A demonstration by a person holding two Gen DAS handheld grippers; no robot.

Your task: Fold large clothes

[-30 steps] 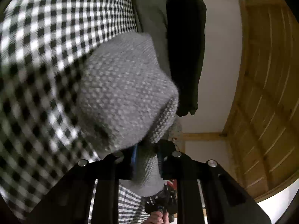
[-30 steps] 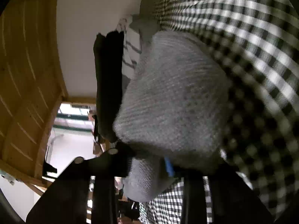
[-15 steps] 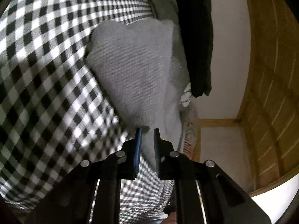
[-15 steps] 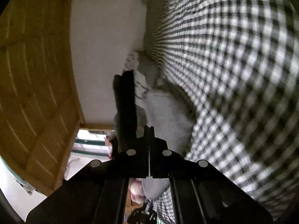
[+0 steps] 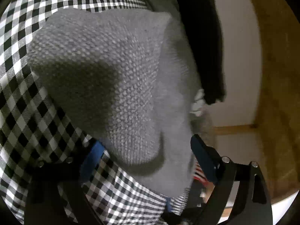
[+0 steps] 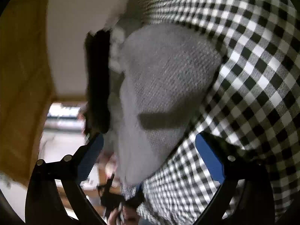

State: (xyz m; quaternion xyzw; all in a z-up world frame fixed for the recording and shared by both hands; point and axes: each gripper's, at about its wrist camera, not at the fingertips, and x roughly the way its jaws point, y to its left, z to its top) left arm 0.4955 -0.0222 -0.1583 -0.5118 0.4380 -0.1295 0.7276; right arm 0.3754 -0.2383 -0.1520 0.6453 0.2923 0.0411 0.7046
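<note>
**Both claws spread wide at the grey knit garment**

Left gripper: your left wrist view showed its jaws spread wide. The blue-padded fingers stood one on each side of the lower end of the grey knit garment. Neither pad pressed the knit, and nothing was clamped between them. The near finger lay over the black-and-white checked cloth; whether it touched that cloth could not be told.

Right gripper: your right wrist view showed its jaws equally wide. The blue fingers flanked the narrow lower end of the grey knit garment without closing on it. A bar-shaped shadow crossed the knit just above the fingers.

Position of the garment: it lay folded into a thick bundle on the checked cloth, which spread under and around it in both views. A black garment hung just beside the grey bundle, on the wall side, and appeared again in the right wrist view. A pale wall and wooden panelling stood behind. A white patterned fabric showed between the grey knit and the black garment.

Markings: you could read no brand, label or writing on any surface. Both views were blurred in part.
</note>
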